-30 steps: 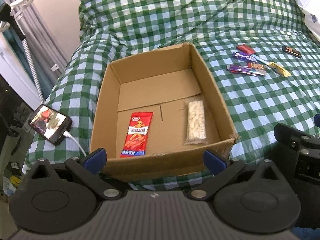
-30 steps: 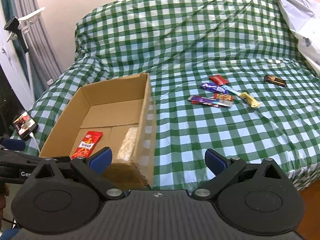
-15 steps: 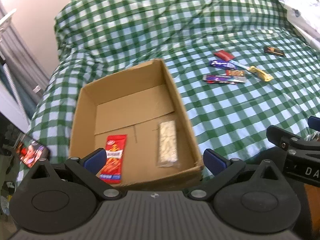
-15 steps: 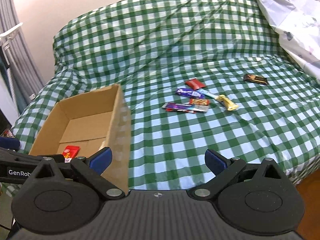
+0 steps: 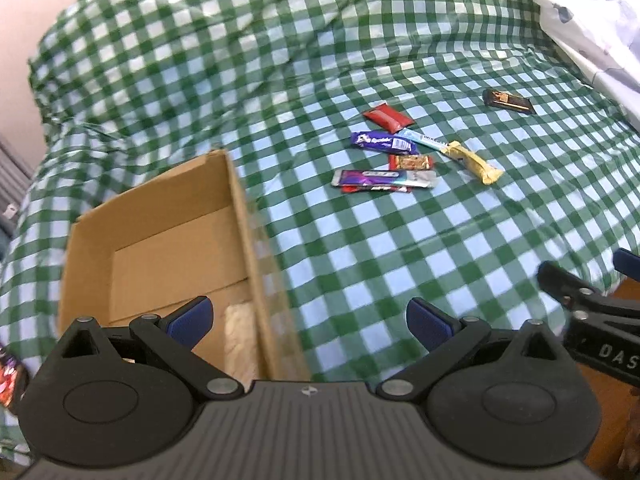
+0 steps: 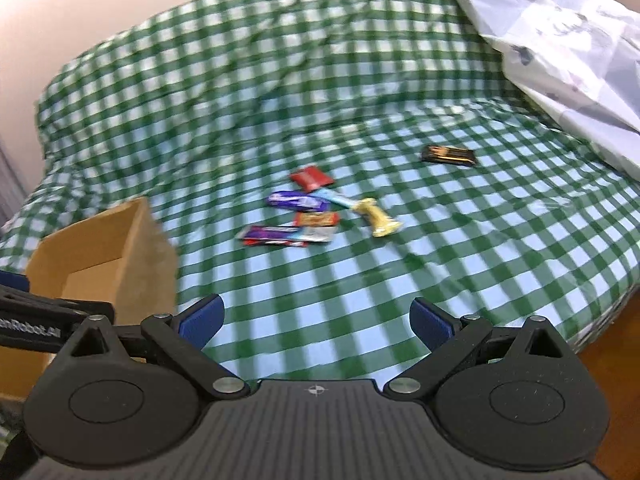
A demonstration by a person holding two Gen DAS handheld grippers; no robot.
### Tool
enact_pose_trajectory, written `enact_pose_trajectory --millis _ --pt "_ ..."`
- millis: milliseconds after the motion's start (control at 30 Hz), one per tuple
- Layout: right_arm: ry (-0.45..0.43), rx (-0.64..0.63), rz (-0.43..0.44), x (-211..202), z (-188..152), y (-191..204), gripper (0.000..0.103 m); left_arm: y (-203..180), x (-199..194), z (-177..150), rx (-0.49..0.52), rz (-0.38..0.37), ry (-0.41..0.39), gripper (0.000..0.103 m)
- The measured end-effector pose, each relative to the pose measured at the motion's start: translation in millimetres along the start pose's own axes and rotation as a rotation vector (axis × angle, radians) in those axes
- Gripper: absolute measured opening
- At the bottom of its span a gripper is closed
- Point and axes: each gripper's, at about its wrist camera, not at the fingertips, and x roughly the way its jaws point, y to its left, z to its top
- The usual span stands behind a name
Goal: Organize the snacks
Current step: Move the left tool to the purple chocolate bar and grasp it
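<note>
Snacks (image 5: 394, 156) now fill my view instead of the cardboard box (image 5: 160, 248); both grippers (image 5: 308, 318) (image 6: 316, 318) released, empty, ready to fetch another.

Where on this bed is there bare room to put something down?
Bare checked bedspread lies between the cardboard box and the snack cluster, and between that cluster and the lone dark bar. The cluster itself is crowded. The box floor's far half is bare too.
</note>
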Motion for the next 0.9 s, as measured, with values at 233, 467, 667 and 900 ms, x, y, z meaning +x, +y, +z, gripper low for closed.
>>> enact_pose_trajectory --millis 233,467,667,900 --pt "-0.015 0.025 -0.084 62 33 -40 0.099 -14 83 73 -0.091 -0.02 0.078 0.103" --pt "0.0 0.029 -0.1 156 61 -56 0.099 -16 198 136 -0.291 -0.039 0.229 0.103" --pt "0.071 0.034 -0.091 232 78 -59 0.099 -21 286 163 -0.422 0.008 0.346 0.103" --pt "0.099 0.029 -0.087 255 71 -59 0.099 -35 309 145 -0.285 -0.021 0.42 0.103"
